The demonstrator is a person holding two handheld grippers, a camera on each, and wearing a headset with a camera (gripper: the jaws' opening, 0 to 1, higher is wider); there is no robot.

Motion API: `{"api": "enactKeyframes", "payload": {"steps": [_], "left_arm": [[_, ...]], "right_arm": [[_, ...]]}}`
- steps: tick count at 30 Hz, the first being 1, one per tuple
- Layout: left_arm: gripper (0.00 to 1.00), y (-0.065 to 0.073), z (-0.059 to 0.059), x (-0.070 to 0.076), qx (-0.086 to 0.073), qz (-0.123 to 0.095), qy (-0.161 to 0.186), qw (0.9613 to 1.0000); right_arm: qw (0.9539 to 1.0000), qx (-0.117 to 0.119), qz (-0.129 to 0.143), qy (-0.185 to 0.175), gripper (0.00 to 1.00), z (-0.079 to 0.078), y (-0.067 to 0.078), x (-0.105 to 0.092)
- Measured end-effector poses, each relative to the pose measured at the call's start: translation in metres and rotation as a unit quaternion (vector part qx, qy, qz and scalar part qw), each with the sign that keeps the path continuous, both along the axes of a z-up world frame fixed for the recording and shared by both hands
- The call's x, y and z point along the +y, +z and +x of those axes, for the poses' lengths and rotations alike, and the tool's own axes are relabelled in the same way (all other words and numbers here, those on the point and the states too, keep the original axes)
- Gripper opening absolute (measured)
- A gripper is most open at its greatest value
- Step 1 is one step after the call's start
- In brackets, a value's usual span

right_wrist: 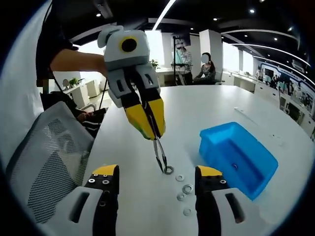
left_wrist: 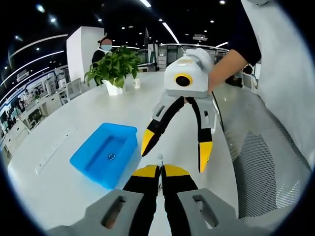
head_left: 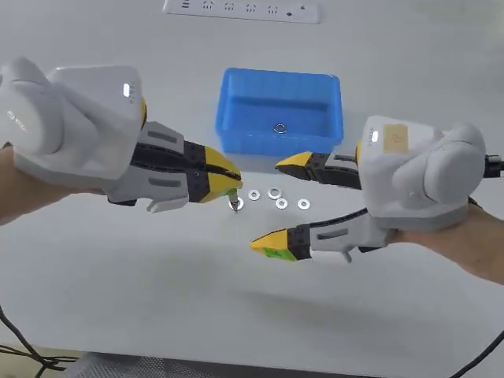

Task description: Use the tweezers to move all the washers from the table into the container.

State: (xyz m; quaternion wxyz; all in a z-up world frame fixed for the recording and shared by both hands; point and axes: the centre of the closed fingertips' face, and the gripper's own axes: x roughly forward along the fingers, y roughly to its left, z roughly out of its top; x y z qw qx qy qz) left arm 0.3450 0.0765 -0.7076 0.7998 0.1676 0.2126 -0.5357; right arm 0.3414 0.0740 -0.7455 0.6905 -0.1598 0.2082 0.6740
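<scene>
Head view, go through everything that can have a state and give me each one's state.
Left hand-held gripper: shut on the tweezers.
Right hand-held gripper: open, holding nothing.
Loose washers: four, flat on the table.
Tweezers: pointing down, tips at a fifth washer, grip unclear.
Container: upright, holds a single washer.

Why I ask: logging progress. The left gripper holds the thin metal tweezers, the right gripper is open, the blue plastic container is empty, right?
No: the blue plastic container holds one small metal washer, seen in the head view. The left gripper does hold the thin metal tweezers, and the right gripper is open.
</scene>
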Motion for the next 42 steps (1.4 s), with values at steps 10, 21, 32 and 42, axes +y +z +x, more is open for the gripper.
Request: {"api": "enactKeyframes", "payload": {"steps": [10,21,32,42], "left_arm": [[0.06,0.0,0.001,0.0,0.002,0.002,-0.004,1.0],[0.06,0.0,0.001,-0.001,0.004,0.001,-0.008,1.0],[0.06,0.0,0.0,-0.001,0.009,-0.004,-0.011,0.9999],[0.06,0.001,0.001,-0.005,0.007,0.001,-0.013,0.9999]], "right_arm": [[0.9997,0.009,0.004,0.023,0.51,0.0,-0.008,0.017],[0.9983,0.028,-0.01,0.05,0.33,0.002,-0.025,0.037],[0.9952,0.029,-0.014,0.093,0.18,-0.006,-0.03,0.043],[0.9946,0.017,-0.012,0.102,0.12,-0.003,-0.029,0.041]]}}
